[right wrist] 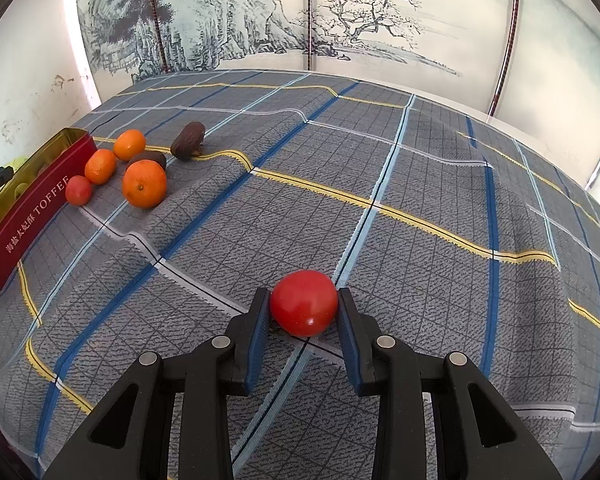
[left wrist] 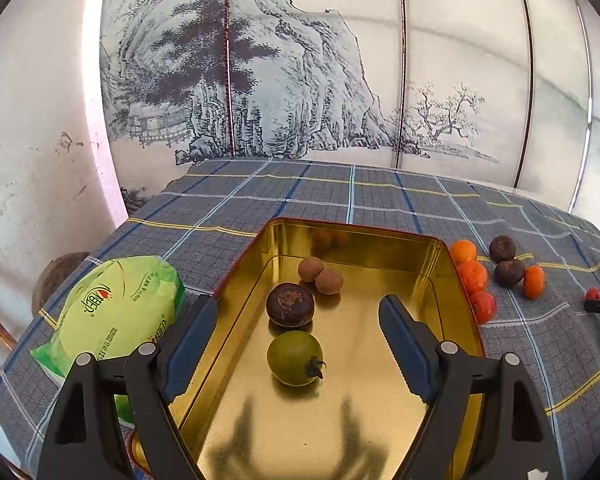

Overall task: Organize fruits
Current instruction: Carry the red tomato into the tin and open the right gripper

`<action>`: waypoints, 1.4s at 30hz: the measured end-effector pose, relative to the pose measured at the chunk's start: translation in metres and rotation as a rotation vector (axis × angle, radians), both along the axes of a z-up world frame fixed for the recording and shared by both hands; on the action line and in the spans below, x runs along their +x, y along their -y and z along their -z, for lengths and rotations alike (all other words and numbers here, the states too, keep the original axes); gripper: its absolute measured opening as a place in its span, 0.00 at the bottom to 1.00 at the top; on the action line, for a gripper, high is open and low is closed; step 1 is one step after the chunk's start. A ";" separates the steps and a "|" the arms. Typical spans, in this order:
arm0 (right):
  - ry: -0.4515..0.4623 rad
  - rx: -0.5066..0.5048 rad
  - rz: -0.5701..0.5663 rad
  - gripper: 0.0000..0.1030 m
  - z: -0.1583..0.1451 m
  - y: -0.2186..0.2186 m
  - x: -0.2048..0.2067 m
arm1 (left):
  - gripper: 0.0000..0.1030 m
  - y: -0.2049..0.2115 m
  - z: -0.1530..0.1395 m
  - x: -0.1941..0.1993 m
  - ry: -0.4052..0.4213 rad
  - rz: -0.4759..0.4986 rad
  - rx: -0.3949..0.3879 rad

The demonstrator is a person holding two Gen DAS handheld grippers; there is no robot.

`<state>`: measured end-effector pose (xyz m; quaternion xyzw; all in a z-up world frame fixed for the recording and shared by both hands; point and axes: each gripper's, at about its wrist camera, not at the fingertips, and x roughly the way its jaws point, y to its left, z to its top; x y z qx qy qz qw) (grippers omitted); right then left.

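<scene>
A gold-lined tin [left wrist: 380, 236], red outside [right wrist: 24, 216], holds a green tomato [left wrist: 295, 357], a dark purple fruit [left wrist: 290, 304] and two brown longans [left wrist: 320, 275]. My left gripper [left wrist: 300, 344] is open and empty above the tin, its fingers either side of the green tomato. My right gripper [right wrist: 304, 310] is shut on a red tomato [right wrist: 304, 303] just above the cloth; it shows at the right edge of the left wrist view [left wrist: 598, 302]. Several oranges [right wrist: 144, 183], a small red tomato [right wrist: 78, 190] and two dark fruits [right wrist: 187, 140] lie beside the tin's right side.
A green plastic bag [left wrist: 116, 312] lies left of the tin. The table wears a wrinkled grey plaid cloth [right wrist: 380, 200]. A painted folding screen [left wrist: 300, 60] stands along the far edge, and a white wall [left wrist: 32, 140] is at the left.
</scene>
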<state>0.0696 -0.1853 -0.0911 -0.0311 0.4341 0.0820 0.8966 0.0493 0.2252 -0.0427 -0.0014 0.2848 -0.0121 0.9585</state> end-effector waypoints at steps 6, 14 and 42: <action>0.003 -0.018 0.003 0.33 0.000 -0.002 0.001 | 0.77 -0.015 -0.004 -0.010 0.061 -0.048 -0.059; 0.000 -0.035 0.035 0.32 -0.001 -0.001 0.001 | 0.87 -0.052 0.000 -0.009 0.045 -0.088 -0.256; -0.033 0.073 -0.562 0.32 -0.054 -0.268 0.042 | 0.98 -0.078 0.009 -0.013 0.024 -0.271 -0.315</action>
